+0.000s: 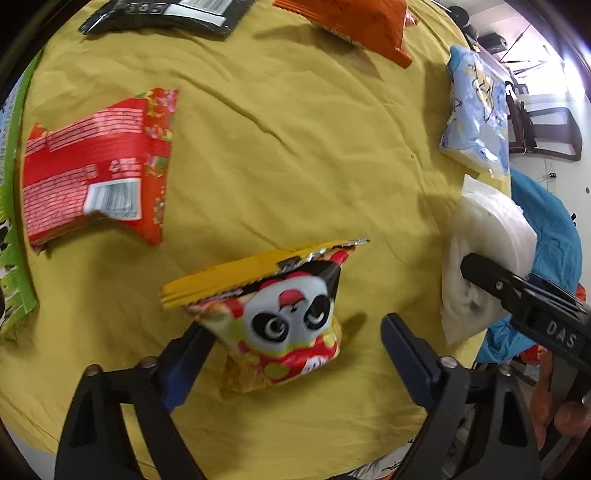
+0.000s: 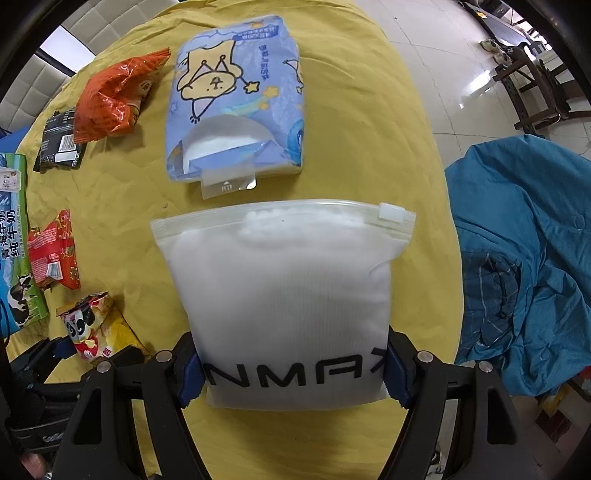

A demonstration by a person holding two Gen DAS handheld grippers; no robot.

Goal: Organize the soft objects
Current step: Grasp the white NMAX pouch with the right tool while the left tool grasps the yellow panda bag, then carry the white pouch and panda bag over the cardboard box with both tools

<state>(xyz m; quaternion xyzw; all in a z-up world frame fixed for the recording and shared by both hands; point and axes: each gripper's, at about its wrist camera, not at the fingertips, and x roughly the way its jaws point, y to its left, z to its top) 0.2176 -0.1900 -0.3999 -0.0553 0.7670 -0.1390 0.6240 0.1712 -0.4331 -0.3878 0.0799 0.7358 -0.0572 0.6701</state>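
My left gripper (image 1: 295, 334) is open around a panda snack bag (image 1: 280, 321) lying on the yellow cloth; the left finger touches the bag, the right finger stands apart. The bag also shows in the right wrist view (image 2: 86, 326). My right gripper (image 2: 293, 363) is shut on a white zip pouch (image 2: 284, 295) marked with black letters, which rests on the cloth. The pouch also shows in the left wrist view (image 1: 484, 266). A blue tissue pack (image 2: 236, 99) lies just beyond the pouch, also in the left wrist view (image 1: 474, 110).
A red snack bag (image 1: 96, 166), an orange snack bag (image 1: 362, 26) and a black packet (image 1: 166, 13) lie on the yellow cloth (image 1: 295, 147). A green milk carton (image 2: 14, 243) stands at the left edge. A blue quilt (image 2: 524, 258) lies off the table's right.
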